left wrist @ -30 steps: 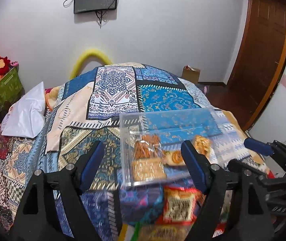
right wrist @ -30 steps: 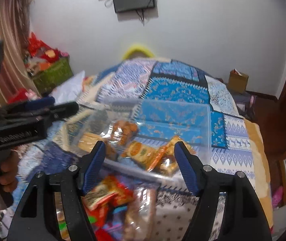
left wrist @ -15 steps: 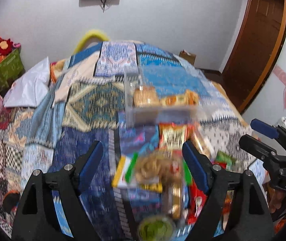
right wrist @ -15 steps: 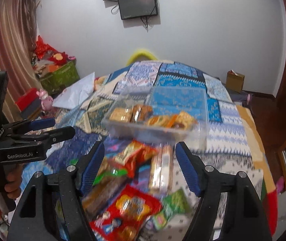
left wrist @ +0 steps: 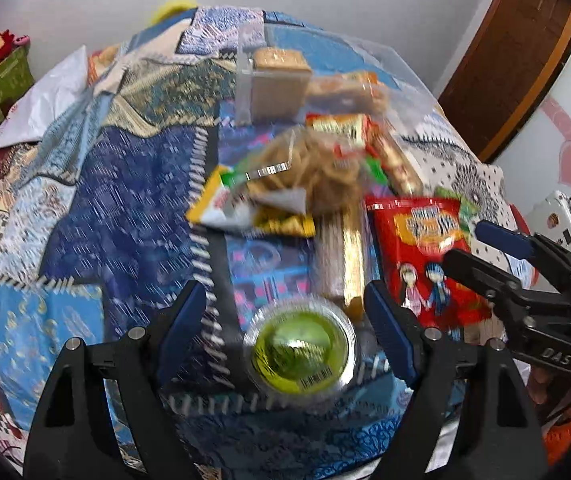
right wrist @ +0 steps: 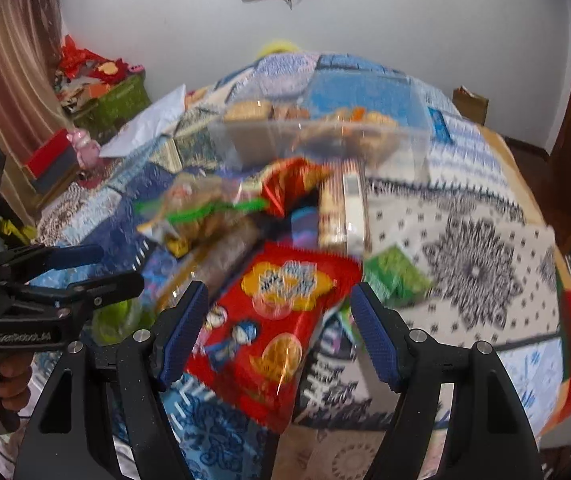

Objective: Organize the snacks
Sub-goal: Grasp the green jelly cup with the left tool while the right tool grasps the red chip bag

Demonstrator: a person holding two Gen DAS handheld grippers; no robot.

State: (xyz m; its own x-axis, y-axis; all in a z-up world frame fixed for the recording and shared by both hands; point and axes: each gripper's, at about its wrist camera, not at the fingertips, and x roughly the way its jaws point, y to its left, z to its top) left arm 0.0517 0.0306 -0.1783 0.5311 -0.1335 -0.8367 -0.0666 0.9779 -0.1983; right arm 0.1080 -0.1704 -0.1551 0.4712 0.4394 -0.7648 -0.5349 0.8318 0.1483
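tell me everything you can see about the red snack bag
The red bag is a glossy foil packet with a yellow logo patch, two cartoon children and round biscuit pictures. It looks sealed and puffy, lying flat on the patterned quilt at the near end of the snack pile. The open right gripper frames it without touching it. A green packet lies against its right edge. The print is too blurred to read.

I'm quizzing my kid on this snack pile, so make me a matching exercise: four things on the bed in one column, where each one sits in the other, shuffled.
Things:
1. green cup
2. red bag
3. clear bin
4. green packet

Places:
a. far end of the pile, holding biscuits
b. between the left claw's fingers
c. just right of the red bag
d. between the right claw's fingers

Pairs: 1-b, 2-d, 3-a, 4-c
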